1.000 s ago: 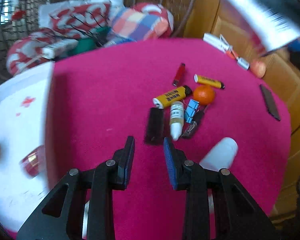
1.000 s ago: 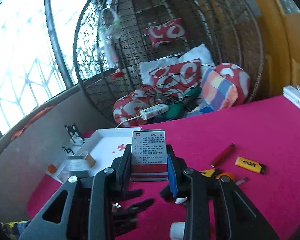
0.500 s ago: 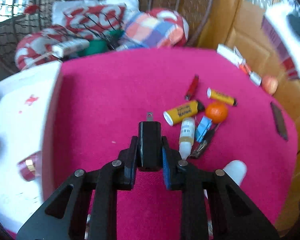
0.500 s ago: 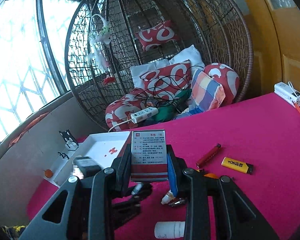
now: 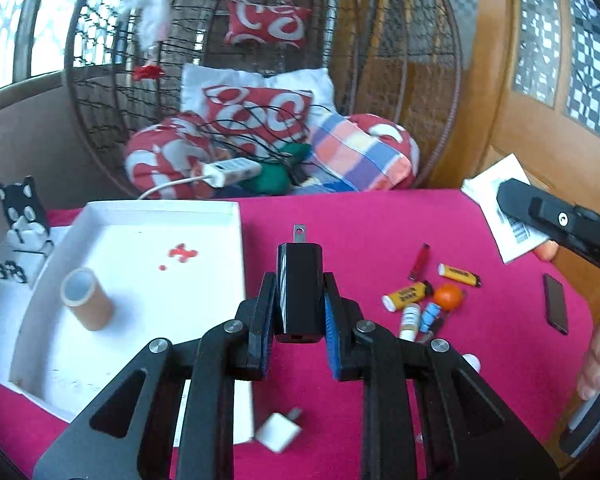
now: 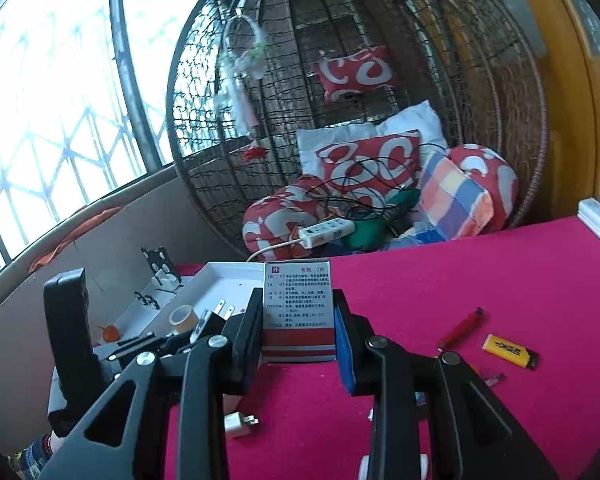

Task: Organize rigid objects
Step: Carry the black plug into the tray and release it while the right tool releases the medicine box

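My left gripper point(image 5: 299, 312) is shut on a black charger plug point(image 5: 299, 288), held prongs forward above the pink table beside the white tray point(image 5: 236, 240). From the right wrist the same plug point(image 6: 209, 322) hangs over the tray's near side. My right gripper point(image 6: 298, 332) is shut on a small medicine box point(image 6: 298, 304) with red stripes, raised above the table. In the left wrist view that box point(image 5: 496, 196) shows at the right edge behind a black finger point(image 5: 540, 216).
A cardboard tape roll point(image 5: 86, 298) lies in the tray. A white charger point(image 5: 278, 432) lies near the tray's front corner. Right of centre lie a red lighter point(image 5: 419, 257), yellow lighter point(image 5: 458, 274), yellow tube point(image 5: 406, 294), orange point(image 5: 448, 296), small bottle point(image 5: 410, 318) and dark phone point(image 5: 556, 304). A wicker chair with cushions stands behind the table.
My left gripper closed on the black charger plug, lifted it off the table and swung left and up to the tray's side. My right gripper kept its hold on the box and barely shifted.
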{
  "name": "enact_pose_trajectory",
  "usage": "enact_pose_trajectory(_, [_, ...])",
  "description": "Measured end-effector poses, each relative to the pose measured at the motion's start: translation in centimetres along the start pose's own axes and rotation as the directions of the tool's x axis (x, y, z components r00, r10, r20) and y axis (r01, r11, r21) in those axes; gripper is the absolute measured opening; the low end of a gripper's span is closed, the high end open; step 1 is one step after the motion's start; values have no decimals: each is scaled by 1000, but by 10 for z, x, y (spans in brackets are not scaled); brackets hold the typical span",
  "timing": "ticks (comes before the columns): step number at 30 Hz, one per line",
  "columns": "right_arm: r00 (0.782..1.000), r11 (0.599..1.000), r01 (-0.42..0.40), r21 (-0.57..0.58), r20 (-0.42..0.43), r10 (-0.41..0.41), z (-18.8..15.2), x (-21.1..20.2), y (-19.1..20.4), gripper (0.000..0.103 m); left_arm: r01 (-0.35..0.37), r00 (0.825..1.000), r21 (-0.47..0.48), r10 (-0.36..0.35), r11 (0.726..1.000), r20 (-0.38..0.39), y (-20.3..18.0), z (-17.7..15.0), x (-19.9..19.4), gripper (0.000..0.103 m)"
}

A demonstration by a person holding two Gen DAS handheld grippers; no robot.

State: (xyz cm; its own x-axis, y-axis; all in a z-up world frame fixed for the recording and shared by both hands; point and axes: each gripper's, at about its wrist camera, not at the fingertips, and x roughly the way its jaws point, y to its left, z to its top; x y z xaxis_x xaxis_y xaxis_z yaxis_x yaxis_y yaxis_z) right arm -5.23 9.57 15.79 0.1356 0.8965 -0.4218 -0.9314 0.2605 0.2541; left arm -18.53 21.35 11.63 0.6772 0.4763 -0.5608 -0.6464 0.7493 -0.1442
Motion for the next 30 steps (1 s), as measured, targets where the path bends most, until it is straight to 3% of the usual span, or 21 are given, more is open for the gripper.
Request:
enact_pose_trajectory(18, [990, 989, -89, -118, -117, 75, 6, 71, 68, 31, -134, 991, -81, 136, 988, 14, 86, 14, -6, 20])
enact_pose_trajectory(27, [972, 983, -98, -156, -227, 61, -3, 137, 96, 31, -76, 997, -240, 69, 968, -37, 154, 29, 26, 20])
enact_pose_trajectory(30, [956, 980, -104, -172, -290, 50, -15, 166, 103, 31, -88, 995, -257, 73, 962, -64, 164, 28, 38, 20])
